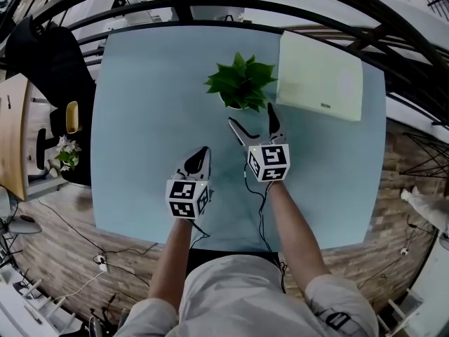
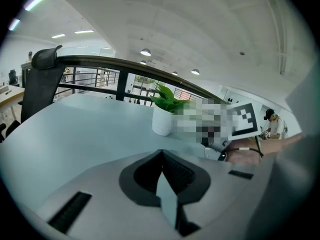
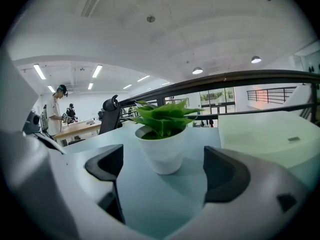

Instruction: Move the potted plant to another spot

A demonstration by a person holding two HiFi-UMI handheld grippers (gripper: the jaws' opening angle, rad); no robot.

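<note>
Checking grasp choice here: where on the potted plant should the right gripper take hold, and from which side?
Best bet: grip the white pot by its side wall below the rim, coming in level from the person's side. It stands upright, leaves cover the top, and the open right gripper faces it.

A pale blue table [image 1: 140, 153] stands beside a dark curved railing [image 3: 250, 77] over brick-patterned floor [image 1: 401, 209].

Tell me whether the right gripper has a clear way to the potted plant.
Probably yes: the right gripper is open, the potted plant stands straight ahead, and only bare table lies between.
</note>
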